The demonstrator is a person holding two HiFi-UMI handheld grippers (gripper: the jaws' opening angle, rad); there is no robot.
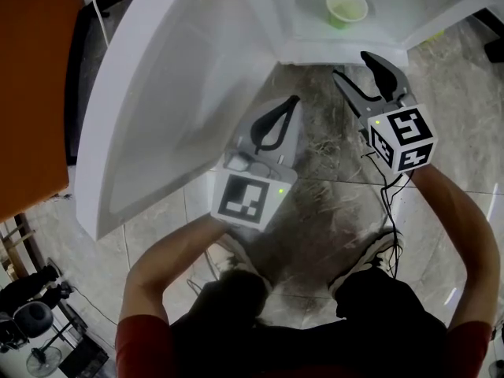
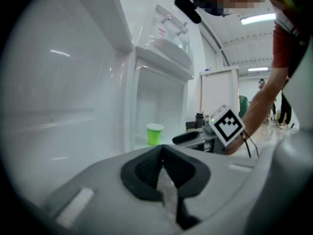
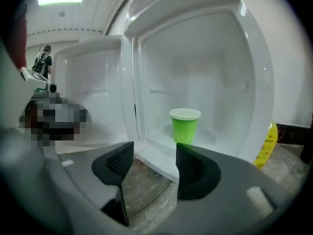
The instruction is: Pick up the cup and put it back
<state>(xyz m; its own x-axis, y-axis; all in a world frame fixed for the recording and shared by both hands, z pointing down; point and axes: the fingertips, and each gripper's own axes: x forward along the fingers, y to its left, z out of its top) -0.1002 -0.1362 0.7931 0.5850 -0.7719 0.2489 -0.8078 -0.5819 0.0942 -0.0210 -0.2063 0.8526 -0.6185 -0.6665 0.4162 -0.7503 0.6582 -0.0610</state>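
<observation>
Right hand-held gripper [image 3: 149, 163] is released and empty. Green cup [image 3: 185, 125] stands upright in the open fridge [image 3: 234, 82], at its 12 o'clock, apart. Left hand-held gripper [image 2: 161, 153] is clenched, empty. Step, prob.: approach. Next: go fwd till jaws straddle cup.

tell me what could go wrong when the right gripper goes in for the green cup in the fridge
The cup sits in line with one jaw of the open right gripper, not with the gap, so a straight push may tip it.
The fridge's bottom lip lies between gripper and cup and could catch a jaw.
</observation>
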